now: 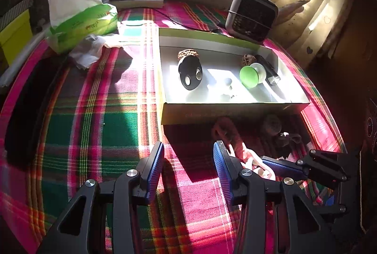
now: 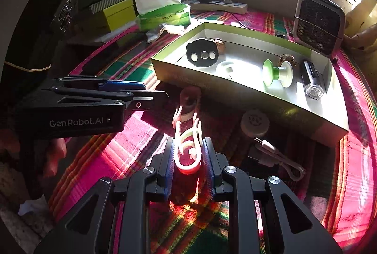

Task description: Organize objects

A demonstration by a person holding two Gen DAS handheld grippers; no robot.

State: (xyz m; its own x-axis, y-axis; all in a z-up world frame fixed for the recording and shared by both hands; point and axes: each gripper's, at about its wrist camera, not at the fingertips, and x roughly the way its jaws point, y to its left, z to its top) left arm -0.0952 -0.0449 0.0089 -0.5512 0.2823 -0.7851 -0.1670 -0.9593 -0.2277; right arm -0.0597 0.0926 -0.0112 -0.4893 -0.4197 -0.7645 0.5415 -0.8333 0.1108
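Plaid cloth (image 1: 99, 112), pink, green and red, covers the work surface; strong sun patches fall across it.

Shallow cardboard box (image 2: 235, 89), green-edged with a pale interior, sits open on the cloth, far side of both grippers. Contents, left to right in the right wrist view: black pig-shaped disc (image 2: 202, 54) with three round insets, leaning against the back wall; small white ring-shaped item (image 2: 227, 67), washed out by glare; green-and-white spool (image 2: 278, 73) lying on its side; black flashlight (image 2: 311, 79) with clear lens facing the near wall. Two brown walnut-like balls (image 2: 287, 58) lie toward the back wall.

Small grey fan (image 2: 318, 25) stands beyond the box's right end. Green tissue pack (image 1: 82, 18) stands at far left, crumpled tissue (image 1: 92, 48) just beside it. Power strip (image 2: 219, 6) with a black charger lies along the back wall.

In front of the box, on the cloth: round white cap (image 2: 254, 123), white USB cable (image 2: 278, 157) near it.

Left gripper (image 1: 188, 155): jaws set wide, nothing between them, hovering over cloth.

Right gripper (image 2: 188, 152): jaws narrow, pads pressed on the near end of a pink-and-white plastic chain (image 2: 188, 136). The chain's far end trails on the cloth toward the box's near wall.
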